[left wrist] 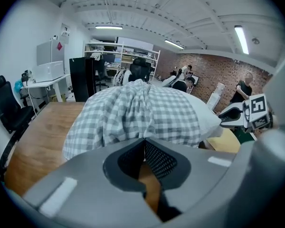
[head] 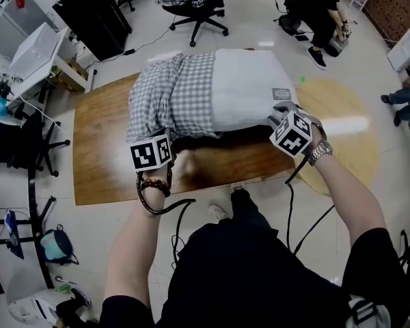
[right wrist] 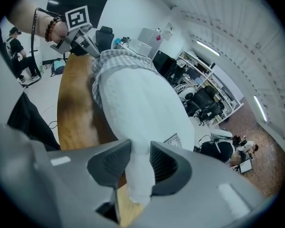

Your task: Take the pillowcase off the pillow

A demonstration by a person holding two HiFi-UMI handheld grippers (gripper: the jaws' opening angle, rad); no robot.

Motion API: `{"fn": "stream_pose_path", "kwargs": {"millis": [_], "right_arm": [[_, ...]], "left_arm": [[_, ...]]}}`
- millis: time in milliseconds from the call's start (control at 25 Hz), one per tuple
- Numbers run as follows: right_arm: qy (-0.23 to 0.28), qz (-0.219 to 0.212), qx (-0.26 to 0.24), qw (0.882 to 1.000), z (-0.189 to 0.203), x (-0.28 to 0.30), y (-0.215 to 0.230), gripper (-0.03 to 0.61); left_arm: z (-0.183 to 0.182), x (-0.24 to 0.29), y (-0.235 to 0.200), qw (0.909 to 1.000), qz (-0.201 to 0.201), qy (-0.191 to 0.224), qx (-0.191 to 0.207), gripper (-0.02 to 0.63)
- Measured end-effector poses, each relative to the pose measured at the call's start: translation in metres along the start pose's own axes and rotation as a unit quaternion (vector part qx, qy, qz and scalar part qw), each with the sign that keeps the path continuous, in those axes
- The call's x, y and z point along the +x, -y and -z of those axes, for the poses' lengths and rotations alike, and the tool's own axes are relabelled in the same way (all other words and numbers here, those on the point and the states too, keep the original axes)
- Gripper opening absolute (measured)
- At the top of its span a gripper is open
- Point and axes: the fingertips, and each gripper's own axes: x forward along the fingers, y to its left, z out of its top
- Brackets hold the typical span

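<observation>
**Case bunched on left half; both grippers at pillow's near edge**

Fingers of the left gripper (left wrist: 143,139) are clenching tip to tip, right at the hem of the checked pillowcase (left wrist: 137,110). Cannot tell whether any cloth is being caught between them. Fingers of the right gripper (right wrist: 140,148) are standing parted. A corner of the white pillow (right wrist: 137,103) is poking up between them, brushing the pads but not being squeezed.

The pillowcase is covering only the pillow's left half and bunching there. The right half is lying bare, with a small label (head: 281,93) showing near its near-right corner.

The pillow is lying across the wooden worktop (head: 102,156), toward the far-right corner, its right end reaching the right edge.

Bare wood is running wide along the left edge and in a narrower strip along the near edge. An office chair (head: 198,5) is standing on the floor beyond the far edge, well apart.
</observation>
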Motion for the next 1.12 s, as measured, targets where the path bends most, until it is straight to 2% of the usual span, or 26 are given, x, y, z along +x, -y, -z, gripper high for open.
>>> {"fn": "stream_pose_path", "kwargs": {"millis": [240, 480, 880, 1120], "right_arm": [[0.017, 0.009, 0.001, 1.0, -0.009, -0.017, -0.007, 0.129], [0.032, 0.02, -0.008, 0.999, -0.013, -0.031, -0.02, 0.129], [0.053, 0.021, -0.018, 0.998, -0.042, -0.043, -0.008, 0.13], [0.07, 0.012, -0.017, 0.997, -0.069, -0.042, 0.011, 0.145]], "left_arm": [[-0.017, -0.024, 0.006, 0.999, -0.013, 0.042, 0.012, 0.005], [-0.009, -0.036, 0.017, 0.9985, -0.011, 0.049, 0.019, 0.006], [-0.039, -0.038, 0.043, 0.9969, 0.007, 0.052, 0.06, 0.02], [-0.074, -0.032, 0.061, 0.9941, 0.017, 0.053, 0.093, 0.037]]}}
